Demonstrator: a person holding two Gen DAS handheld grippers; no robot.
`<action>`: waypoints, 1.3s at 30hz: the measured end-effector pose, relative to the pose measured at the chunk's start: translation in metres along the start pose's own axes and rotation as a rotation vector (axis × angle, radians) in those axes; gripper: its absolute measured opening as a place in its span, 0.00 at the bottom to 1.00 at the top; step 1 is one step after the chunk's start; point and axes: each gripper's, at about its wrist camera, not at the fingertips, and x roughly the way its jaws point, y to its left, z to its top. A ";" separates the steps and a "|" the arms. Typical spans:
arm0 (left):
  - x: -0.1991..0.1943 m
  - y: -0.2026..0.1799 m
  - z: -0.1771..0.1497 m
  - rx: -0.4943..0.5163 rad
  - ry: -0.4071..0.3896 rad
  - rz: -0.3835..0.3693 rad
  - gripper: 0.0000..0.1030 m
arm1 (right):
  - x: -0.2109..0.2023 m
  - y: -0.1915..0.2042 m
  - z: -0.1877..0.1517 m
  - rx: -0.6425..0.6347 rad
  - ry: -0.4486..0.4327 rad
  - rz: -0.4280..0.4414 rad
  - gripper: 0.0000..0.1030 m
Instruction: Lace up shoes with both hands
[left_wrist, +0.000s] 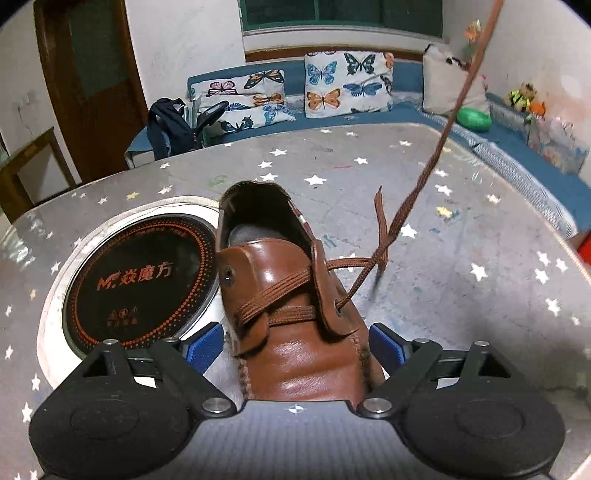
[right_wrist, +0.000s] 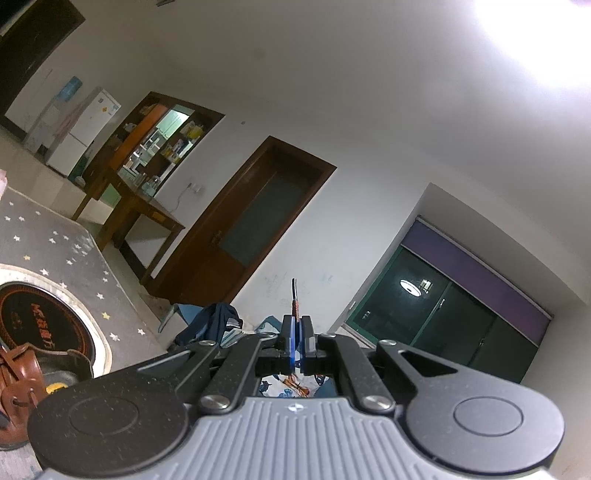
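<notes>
On our left tool (left_wrist: 295, 343) we see two matte black linkage arms ending in round, disc-like housings, each with a shallow circular recess. Silver screws sit at the pivots. The finger pads (left_wrist: 204, 347) are bright blue with a fine ribbed texture. Between the arms lies a grey ribbed plate with a small black-and-white crosshair marker. Our right tool (right_wrist: 296, 334) has the same build: black speckled arms, silver screws, blue pads, grey ribbed plate with its marker.

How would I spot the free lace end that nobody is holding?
Find the brown shoe on the starry table. Right of its eyelets, a short lace end sticks up loose. Unlike the long lace pulled taut toward the top of the picture, it stops short.
</notes>
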 end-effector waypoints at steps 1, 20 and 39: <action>-0.003 0.003 0.000 -0.007 -0.005 -0.013 0.82 | 0.001 0.000 -0.001 -0.002 0.004 0.002 0.01; -0.019 0.044 0.014 -0.254 -0.113 -0.043 0.53 | 0.006 0.025 -0.004 -0.019 0.031 0.116 0.01; -0.005 0.056 -0.006 -0.413 -0.119 -0.075 0.37 | 0.002 0.132 -0.031 -0.107 0.111 0.536 0.01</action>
